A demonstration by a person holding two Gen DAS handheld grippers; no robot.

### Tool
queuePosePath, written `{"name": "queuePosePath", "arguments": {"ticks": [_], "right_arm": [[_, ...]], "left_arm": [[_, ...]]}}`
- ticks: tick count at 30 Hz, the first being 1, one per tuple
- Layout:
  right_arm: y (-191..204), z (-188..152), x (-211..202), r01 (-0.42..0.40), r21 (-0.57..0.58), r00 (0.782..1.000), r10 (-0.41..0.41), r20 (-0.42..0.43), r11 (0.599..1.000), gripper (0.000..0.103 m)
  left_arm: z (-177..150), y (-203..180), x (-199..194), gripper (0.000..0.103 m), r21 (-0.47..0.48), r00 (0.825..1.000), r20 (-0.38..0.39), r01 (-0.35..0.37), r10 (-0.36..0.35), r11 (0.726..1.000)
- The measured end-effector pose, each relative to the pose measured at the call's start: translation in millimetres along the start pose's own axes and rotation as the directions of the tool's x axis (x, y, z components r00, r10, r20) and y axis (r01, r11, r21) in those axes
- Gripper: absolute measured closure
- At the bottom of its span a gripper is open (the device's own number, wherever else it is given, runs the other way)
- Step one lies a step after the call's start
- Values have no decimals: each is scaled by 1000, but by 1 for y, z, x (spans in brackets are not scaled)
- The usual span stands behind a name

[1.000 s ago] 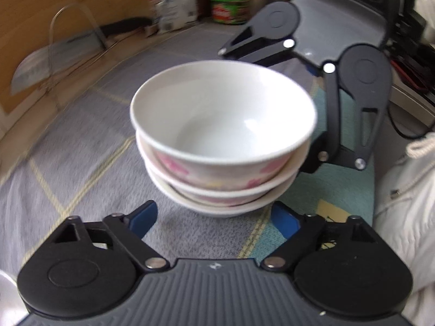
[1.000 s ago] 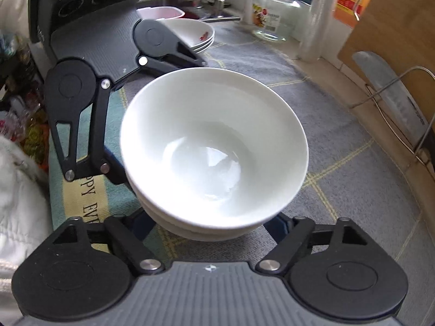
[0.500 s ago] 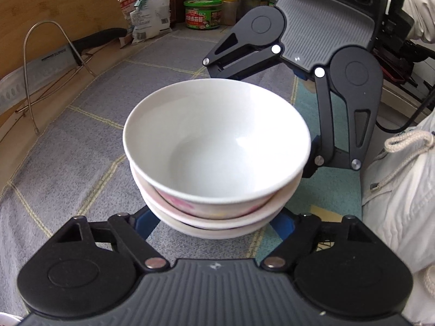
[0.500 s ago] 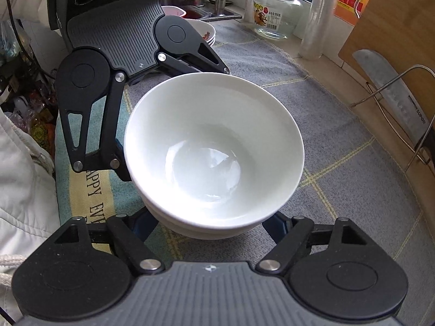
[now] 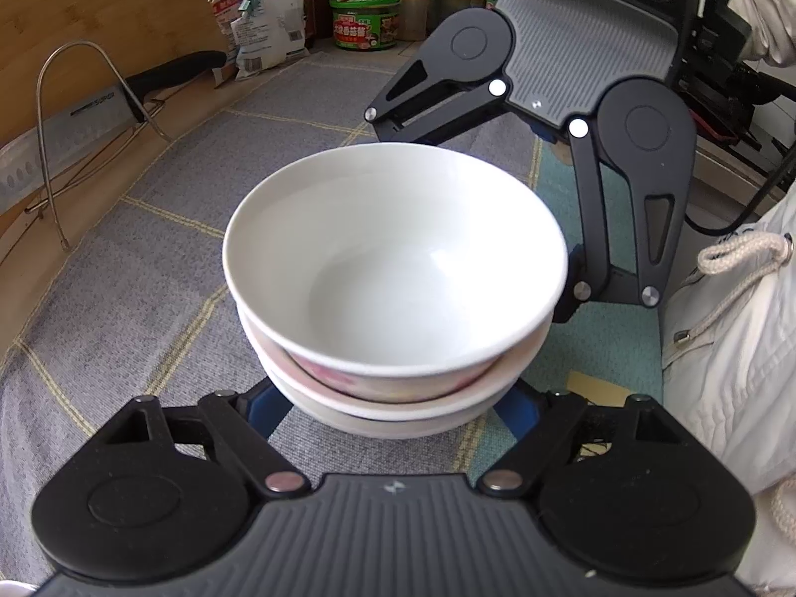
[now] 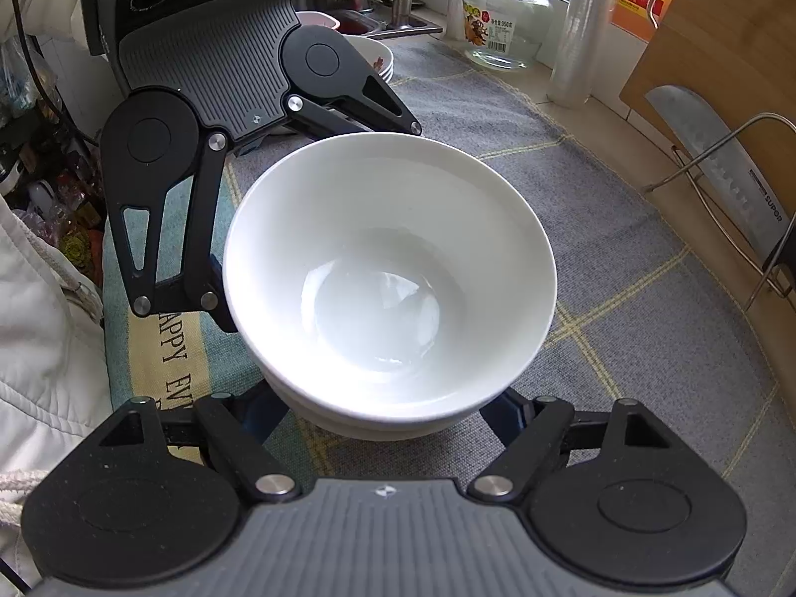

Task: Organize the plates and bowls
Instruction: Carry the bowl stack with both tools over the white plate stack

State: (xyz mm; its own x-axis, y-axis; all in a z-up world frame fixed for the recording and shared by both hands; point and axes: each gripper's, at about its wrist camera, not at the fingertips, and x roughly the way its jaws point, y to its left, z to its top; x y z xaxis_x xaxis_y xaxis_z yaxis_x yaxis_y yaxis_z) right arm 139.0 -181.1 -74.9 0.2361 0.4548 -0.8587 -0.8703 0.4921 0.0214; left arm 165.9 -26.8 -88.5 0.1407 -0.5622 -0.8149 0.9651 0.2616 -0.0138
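Note:
Three nested white bowls [image 5: 393, 258] form a stack on the grey checked mat; the middle one shows a pink pattern. The two grippers face each other across this bowl stack [image 6: 388, 268]. My left gripper [image 5: 390, 410] has its blue fingers [image 5: 263, 410] tucked against both sides of the bottom bowl and is closing the last bit onto it. My right gripper [image 6: 383, 415] grips the same bowl from the opposite side, its blue fingers [image 6: 510, 413] pressed under the rim. The pads themselves are hidden beneath the bowls.
A second pile of patterned bowls [image 6: 380, 57] sits behind the left gripper's housing. A cleaver [image 6: 721, 184] leans in a wire rack [image 5: 54, 149] against a wooden board. A glass jar [image 6: 502, 25], tins and bags line the back. A person's white jacket [image 5: 736, 348] is close by.
My left gripper has come in closer to the stack, and its blue fingers have slid under the bottom bowl's rim. The right gripper and the bowls have kept still.

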Motion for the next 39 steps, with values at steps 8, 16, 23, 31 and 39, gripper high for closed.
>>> {"name": "queuePosePath", "arguments": {"ticks": [8,16,23,31,39], "right_arm": [[-2,0,1,-14,-17,1000,14,-5,1000,17],[0,1,0,-5,-18,1000,5,-5,1000,17],[2,5,-6,-10,-37,1000,10,-10,999,17],[8,20,-15,-25,-74,1000,24,-7,997,17],[19,49,-17,-41,-134,999,43,5,990,17]], "left_arm": [[1,3,3,17,32,1000,-7,20,-19,999],[0,0,4,18,33,1000,-4,6,-6,999],[-2,-4,-3,18,13,1000,10,-1,1,1000],[-5,-8,-25,18,-12,999,21,-33,33,999],[-19,-5,-58,18,-48,995,33,-87,89,995]]}}
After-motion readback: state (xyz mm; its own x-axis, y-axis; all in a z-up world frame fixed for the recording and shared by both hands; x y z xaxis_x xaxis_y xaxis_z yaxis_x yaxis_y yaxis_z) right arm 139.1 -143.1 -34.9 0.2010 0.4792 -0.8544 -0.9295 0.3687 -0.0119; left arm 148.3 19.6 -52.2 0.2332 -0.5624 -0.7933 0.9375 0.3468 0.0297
